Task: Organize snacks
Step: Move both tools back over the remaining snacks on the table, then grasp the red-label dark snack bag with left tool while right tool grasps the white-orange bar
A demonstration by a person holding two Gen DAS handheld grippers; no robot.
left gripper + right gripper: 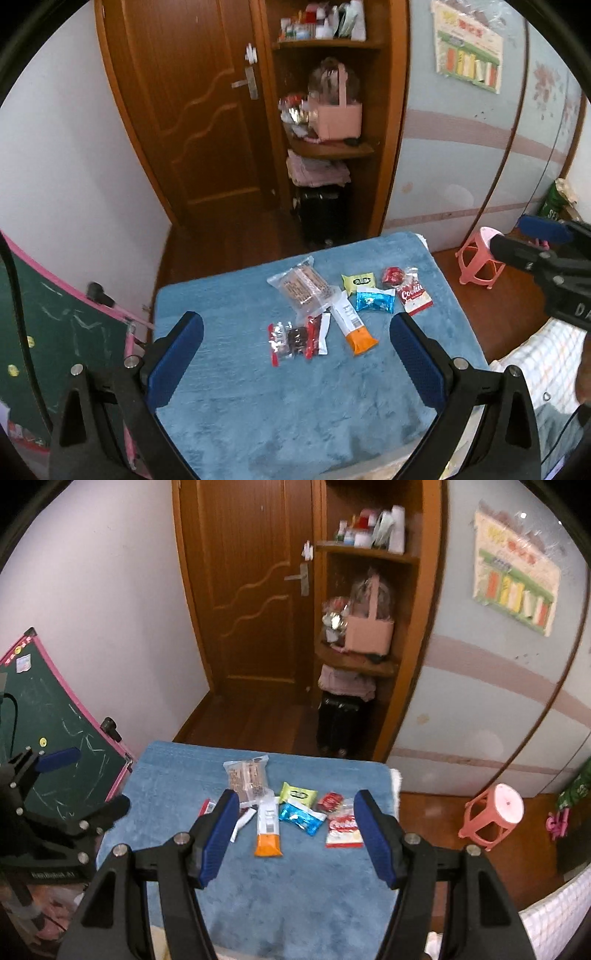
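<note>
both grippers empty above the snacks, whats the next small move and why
Probably lower the right hand-held gripper toward the orange-and-white packet: its jaws are open and empty, that packet lies between them in its view, and every snack is loose on the blue cloth.

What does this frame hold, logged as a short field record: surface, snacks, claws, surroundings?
surface: blue cloth over a table
snacks: clear bag, green pack, blue pack, red sweet, cookie bag, orange-ended pack, red-and-white packs
layout: loose cluster toward the cloth's far side
left claw: open, empty, above the cloth
right claw: open, empty, above the cloth
surroundings: wooden door, shelves, chalkboard, pink stool
</note>
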